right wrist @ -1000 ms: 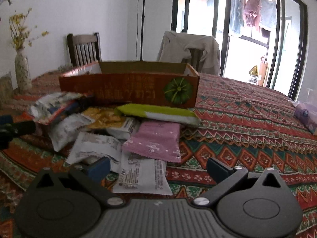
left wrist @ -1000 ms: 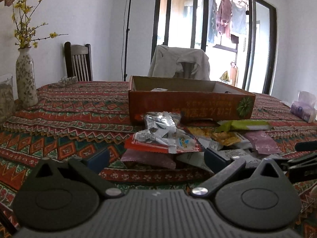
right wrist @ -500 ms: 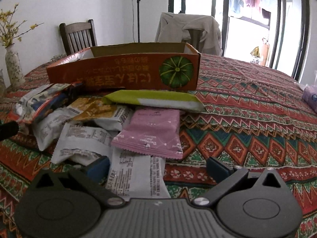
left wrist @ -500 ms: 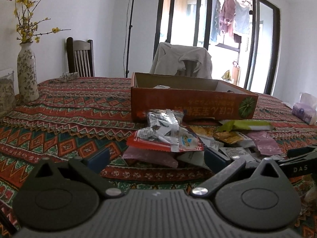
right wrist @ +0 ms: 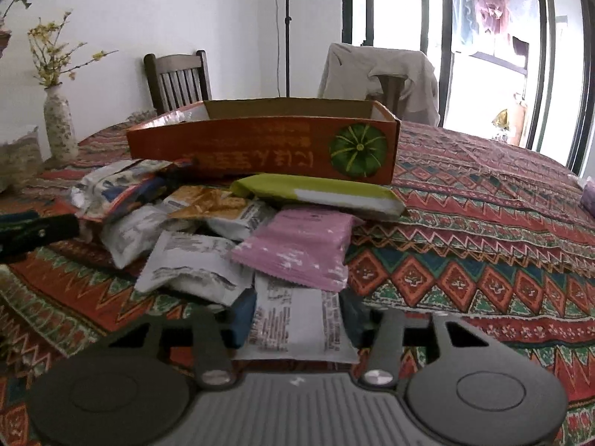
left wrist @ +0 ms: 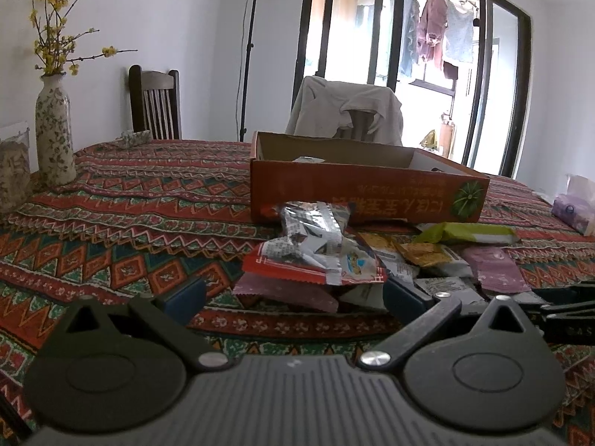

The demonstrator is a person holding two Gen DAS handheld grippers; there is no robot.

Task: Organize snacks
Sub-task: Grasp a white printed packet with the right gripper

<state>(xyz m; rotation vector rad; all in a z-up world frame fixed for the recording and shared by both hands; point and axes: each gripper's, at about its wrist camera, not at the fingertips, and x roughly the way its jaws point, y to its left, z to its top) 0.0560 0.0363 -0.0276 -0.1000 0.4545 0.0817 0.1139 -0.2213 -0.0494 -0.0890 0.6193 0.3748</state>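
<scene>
A big table is covered with a cloth [left wrist: 141, 223] full of red, green and orange zigzags. On it sits a long orange box [left wrist: 364, 193] with a green pumpkin picture on one end. The box is open on top.

A pile of snack packs lies just in front of the box, touching each other. There is a shiny silver pack [left wrist: 316, 230] on top of a red one, a long green bar [right wrist: 316, 195], a pink pack [right wrist: 301, 249] and a white pack [right wrist: 297, 327] with small print.

The right gripper [right wrist: 297, 319] is down low at the near edge of the pile. Its two fingers are pulled in close, one on each side of the white pack — they look like they pinch it. The left gripper [left wrist: 293, 297] is spread wide and holds nothing; it sits near the dark pink pack at the pile's edge.

At the table's far side stand a flowered vase [left wrist: 54, 130] with yellow twigs, a wooden chair [left wrist: 156, 102] and another chair with a coat over it. Behind them are white walls and tall glass doors — clothes hang outside.
</scene>
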